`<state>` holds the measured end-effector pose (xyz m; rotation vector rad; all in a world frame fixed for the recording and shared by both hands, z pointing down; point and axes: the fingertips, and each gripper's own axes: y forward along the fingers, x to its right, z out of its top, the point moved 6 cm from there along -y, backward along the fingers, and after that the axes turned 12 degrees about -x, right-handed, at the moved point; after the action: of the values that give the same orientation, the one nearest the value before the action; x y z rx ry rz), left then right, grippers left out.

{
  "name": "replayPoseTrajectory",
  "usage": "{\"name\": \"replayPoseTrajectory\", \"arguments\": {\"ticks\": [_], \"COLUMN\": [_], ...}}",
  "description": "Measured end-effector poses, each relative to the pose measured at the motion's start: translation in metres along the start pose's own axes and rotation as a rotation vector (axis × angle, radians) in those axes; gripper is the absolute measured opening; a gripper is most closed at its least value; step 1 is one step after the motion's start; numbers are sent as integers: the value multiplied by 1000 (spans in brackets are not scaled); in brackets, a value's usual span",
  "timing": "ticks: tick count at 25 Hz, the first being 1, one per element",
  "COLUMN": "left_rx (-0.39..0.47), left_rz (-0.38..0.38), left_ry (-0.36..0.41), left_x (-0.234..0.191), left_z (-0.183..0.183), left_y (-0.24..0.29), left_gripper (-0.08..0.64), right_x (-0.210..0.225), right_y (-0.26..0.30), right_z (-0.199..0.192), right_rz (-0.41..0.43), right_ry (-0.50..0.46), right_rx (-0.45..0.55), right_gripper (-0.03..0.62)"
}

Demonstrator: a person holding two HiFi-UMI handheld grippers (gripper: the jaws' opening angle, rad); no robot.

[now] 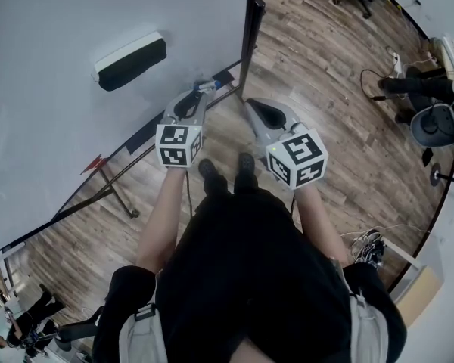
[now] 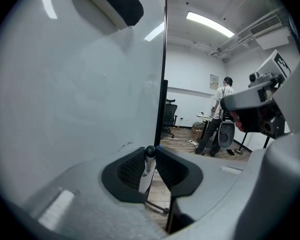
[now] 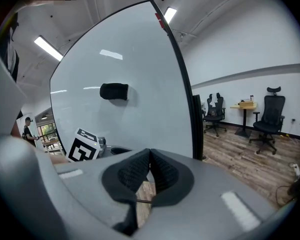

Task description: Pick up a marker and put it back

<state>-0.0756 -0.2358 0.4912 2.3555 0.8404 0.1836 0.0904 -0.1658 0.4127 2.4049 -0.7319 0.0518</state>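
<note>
My left gripper [image 1: 200, 92] is shut on a marker [image 2: 145, 176], a white barrel with a black end [image 2: 150, 151] that stands upright between the pads. It is held close to the lower right corner of the whiteboard [image 1: 60, 97], just off the board's surface. In the head view only the marker's tip [image 1: 205, 85] pokes out past the jaws. My right gripper [image 1: 252, 107] hovers beside the left one, past the board's right edge; its pads [image 3: 140, 170] meet with nothing between them.
A black eraser [image 1: 130, 60] clings to the board above the left gripper. The board's dark frame post [image 1: 250, 29] and stand legs [image 1: 117, 187] rise from the wooden floor. Office chairs [image 3: 267, 119] and a standing person [image 2: 220, 116] are farther off. Cables [image 1: 367, 242] lie at right.
</note>
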Motion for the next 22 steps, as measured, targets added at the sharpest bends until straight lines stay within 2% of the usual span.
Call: {"name": "replayPoseTrajectory", "arguments": {"ticks": [22], "left_rx": [168], "left_rz": [55], "left_ry": [-39], "left_x": [16], "left_z": [46], "left_y": [-69], "left_gripper": [77], "right_x": [2], "right_y": [-1], "right_z": [29], "right_rz": [92], "right_ry": [-79], "right_rx": [55], "right_gripper": [3]}}
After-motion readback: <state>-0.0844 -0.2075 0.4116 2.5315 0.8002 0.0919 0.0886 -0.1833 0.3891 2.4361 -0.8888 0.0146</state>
